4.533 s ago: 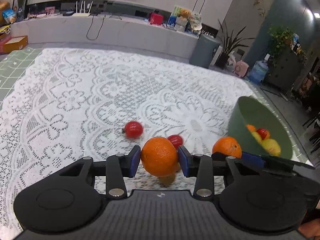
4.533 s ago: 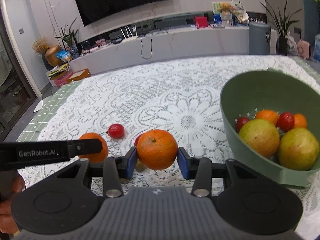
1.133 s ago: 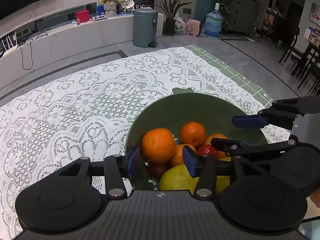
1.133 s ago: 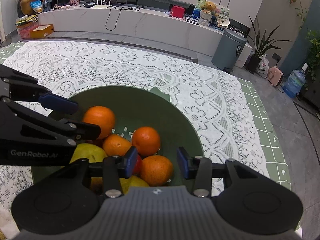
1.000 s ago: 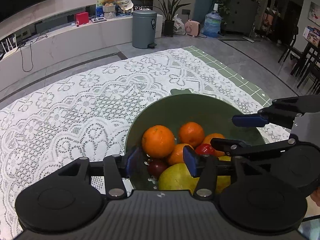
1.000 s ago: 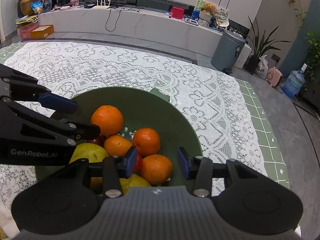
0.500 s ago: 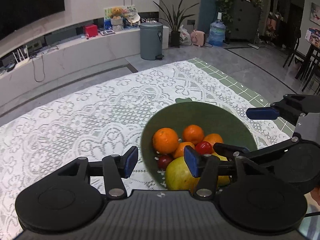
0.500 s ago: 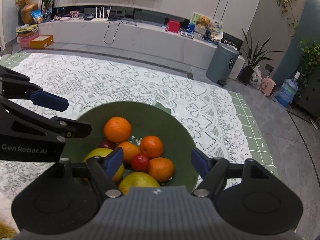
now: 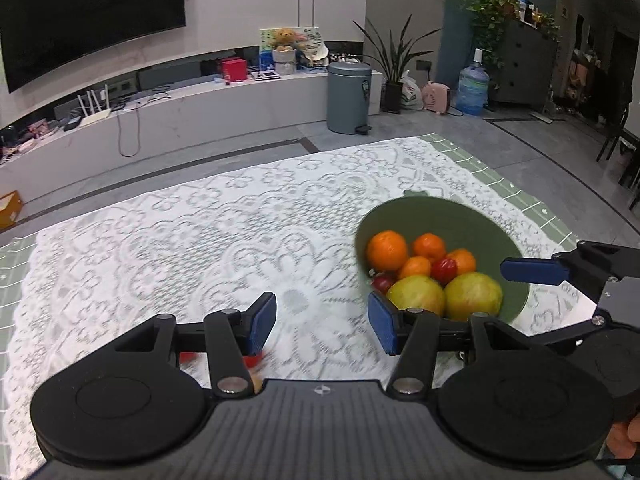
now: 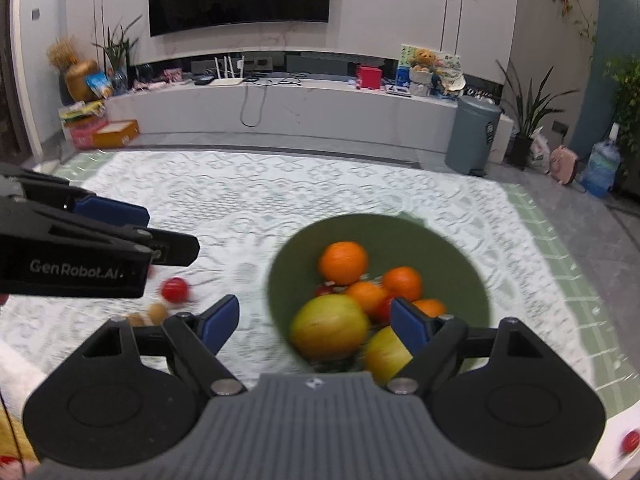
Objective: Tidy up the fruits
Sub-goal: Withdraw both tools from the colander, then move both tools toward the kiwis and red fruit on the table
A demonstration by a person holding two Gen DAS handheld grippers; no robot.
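Both pairs of fingers are spread wide and nothing is held between them. The left gripper (image 9: 322,322) is held above the lace-covered surface (image 9: 168,248), beside the green bowl (image 9: 472,212); the right gripper (image 10: 314,322) is held over the bowl's near rim, so that the piled fruit is framed between its blue pads.

Most of the fruit is gathered in the bowl (image 10: 448,248): a large orange (image 10: 343,262) sits highest at the back, smaller oranges (image 10: 402,282) and a cherry tomato (image 9: 443,269) are wedged in the middle, and two yellow-green fruits (image 10: 329,326), possibly pears or mangoes, fill the front. The heavy fruits are seated low, which is judged to keep the small round ones from rolling.

Loose items are left on the surface: a red cherry tomato (image 10: 175,289) lies near the left gripper's side, and two small brownish fruits (image 10: 156,313) rest just beside it; their kind cannot be told. Another red item (image 9: 252,360) is partly hidden under the left fingers. Collecting these is judged to be the remaining step.
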